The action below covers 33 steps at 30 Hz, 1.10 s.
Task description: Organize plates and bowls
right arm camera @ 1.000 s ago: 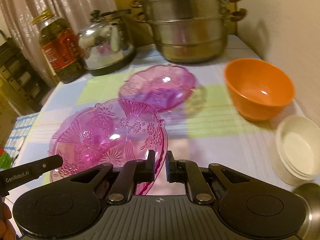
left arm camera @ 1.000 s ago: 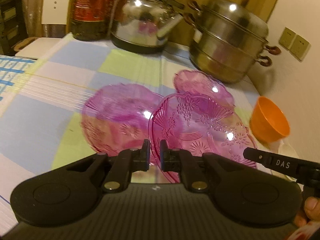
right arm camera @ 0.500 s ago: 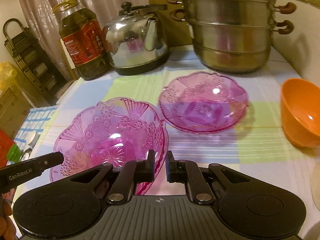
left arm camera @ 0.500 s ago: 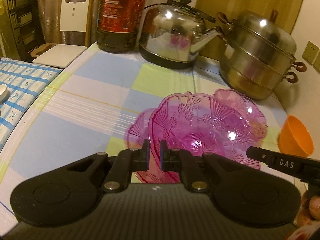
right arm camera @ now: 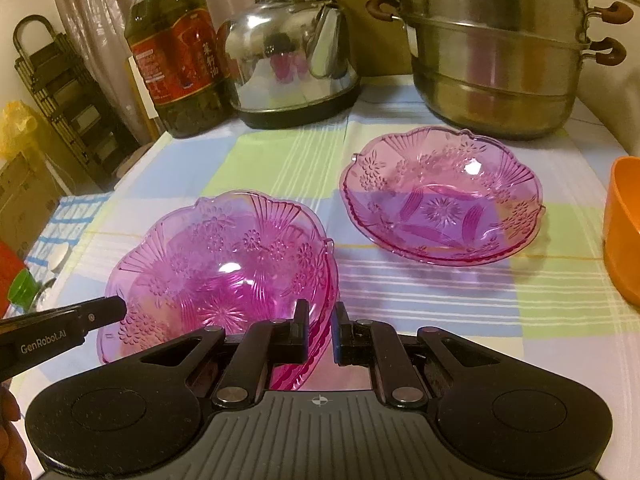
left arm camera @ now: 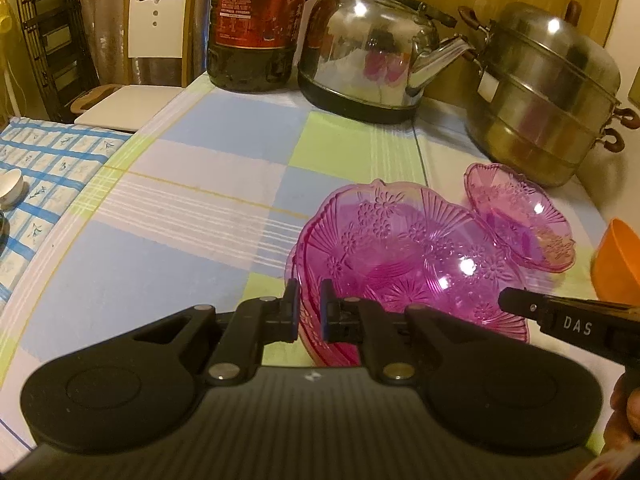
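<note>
- The left gripper [left arm camera: 309, 312] and the right gripper [right arm camera: 322, 332] each clamp opposite rims of one pink glass plate [right arm camera: 216, 264], held over the checked tablecloth [left arm camera: 160, 208].
- A second pink plate [right arm camera: 440, 196] lies just beyond, toward the table's far edge.
- An orange bowl [right arm camera: 624, 232] sits by the right edge.
- Kettle [right arm camera: 288, 52], steamer pot [right arm camera: 496, 56] and oil bottle [right arm camera: 176, 56] line the far edge.

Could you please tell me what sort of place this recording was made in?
Most likely a home kitchen or dining area: a steel kettle, a stacked steamer pot and a cooking oil bottle stand on a checked tablecloth.
</note>
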### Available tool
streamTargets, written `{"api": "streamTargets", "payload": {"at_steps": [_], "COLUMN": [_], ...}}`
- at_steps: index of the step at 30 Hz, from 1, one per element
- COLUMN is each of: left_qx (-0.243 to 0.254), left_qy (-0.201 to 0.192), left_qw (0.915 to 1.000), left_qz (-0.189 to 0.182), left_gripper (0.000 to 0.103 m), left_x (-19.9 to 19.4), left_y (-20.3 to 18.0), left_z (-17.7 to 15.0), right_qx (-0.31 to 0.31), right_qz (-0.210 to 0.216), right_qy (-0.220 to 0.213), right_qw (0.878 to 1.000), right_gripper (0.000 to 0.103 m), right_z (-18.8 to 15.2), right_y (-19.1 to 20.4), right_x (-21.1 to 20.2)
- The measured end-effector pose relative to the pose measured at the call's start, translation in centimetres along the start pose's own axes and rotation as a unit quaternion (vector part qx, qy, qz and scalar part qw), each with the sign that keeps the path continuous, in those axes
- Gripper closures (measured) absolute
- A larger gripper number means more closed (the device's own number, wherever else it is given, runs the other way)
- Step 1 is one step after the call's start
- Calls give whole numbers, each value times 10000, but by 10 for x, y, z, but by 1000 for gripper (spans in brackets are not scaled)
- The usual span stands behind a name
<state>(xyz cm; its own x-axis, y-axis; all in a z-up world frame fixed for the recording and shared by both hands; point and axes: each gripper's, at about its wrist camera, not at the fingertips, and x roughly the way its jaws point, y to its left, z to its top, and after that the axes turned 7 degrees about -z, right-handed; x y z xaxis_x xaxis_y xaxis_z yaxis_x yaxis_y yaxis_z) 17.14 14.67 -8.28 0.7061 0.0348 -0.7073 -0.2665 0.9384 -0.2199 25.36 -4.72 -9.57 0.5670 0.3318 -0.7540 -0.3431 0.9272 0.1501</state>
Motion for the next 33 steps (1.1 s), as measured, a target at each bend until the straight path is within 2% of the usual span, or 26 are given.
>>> {"api": "streamTargets", "payload": {"at_steps": [20, 22, 23, 24, 25, 26, 28, 33], "left_qx": [-45, -57, -90, -118, -135, -124, -121, -211], "left_qy": [58, 63, 80, 69, 36, 8, -45, -81], "left_qw": [10000, 9999, 9999, 9998, 9998, 9998, 9998, 9997], "left_qz": [45, 83, 107, 111, 111, 126, 134, 137], "left_gripper": [94, 91, 83, 80, 80, 80, 80, 80], "left_x": [10, 11, 11, 10, 9, 7, 5, 3], "left_y": [4, 4, 5, 6, 6, 6, 6, 10], "left_z": [-2, -2, -2, -2, -2, -1, -1, -1], "right_qx": [-167, -143, -125, -82, -27, 38, 123, 329], "right_qz": [-48, -30, -15, 23, 63, 102, 162, 254], "right_qy": [0, -11, -6, -12, -9, -6, -10, -57], "right_qw": [9998, 9999, 9999, 10000, 10000, 9999, 9998, 9991], "right_gripper": [91, 91, 90, 88, 82, 71, 59, 59], "right_z": [-4, -4, -4, -4, -4, -4, -4, -5], "right_y": [1, 0, -1, -2, -4, -6, -10, -16], "right_x": [10, 11, 11, 12, 11, 11, 10, 1]}}
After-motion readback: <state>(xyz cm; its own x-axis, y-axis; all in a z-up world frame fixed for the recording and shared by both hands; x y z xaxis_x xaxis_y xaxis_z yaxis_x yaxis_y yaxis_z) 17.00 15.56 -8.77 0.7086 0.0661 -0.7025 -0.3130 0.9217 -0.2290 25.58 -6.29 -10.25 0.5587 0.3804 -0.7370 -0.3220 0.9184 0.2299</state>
